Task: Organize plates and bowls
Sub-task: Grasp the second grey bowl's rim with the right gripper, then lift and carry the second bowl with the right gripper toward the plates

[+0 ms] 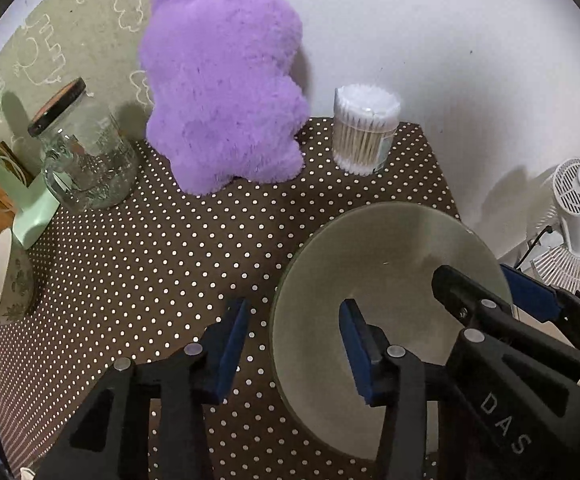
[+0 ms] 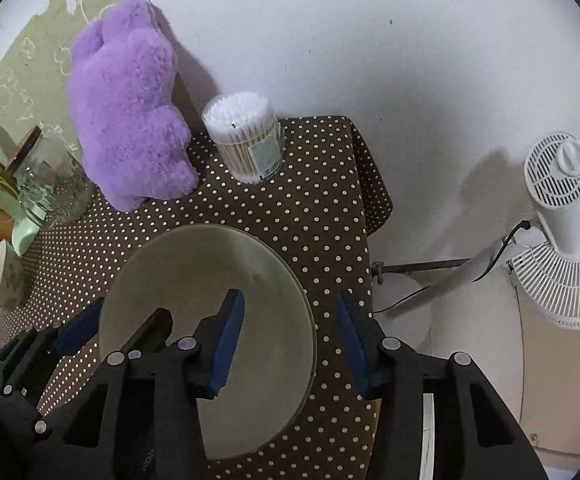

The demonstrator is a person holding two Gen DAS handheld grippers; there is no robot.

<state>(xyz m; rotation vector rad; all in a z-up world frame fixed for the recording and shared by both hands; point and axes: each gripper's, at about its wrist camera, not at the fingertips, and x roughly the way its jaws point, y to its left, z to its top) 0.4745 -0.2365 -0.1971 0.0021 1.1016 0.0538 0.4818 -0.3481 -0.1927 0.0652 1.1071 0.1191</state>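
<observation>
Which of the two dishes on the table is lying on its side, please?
The patterned bowl at the table's left edge lies on its side, mouth facing sideways; the plate lies flat between the grippers.

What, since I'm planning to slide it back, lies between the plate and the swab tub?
Nothing: only bare dotted cloth separates the plate from the swab tub, as both wrist views show.

The room is lit softly and evenly, a little dim, with light from the near left. The purple plush toy (image 1: 222,80) and the white fan (image 2: 562,216) throw soft grey shadows rightward and leftward on the wall (image 2: 370,40). Both views bend strongly, black at the corners. Detail is slightly soft, without glare.
</observation>
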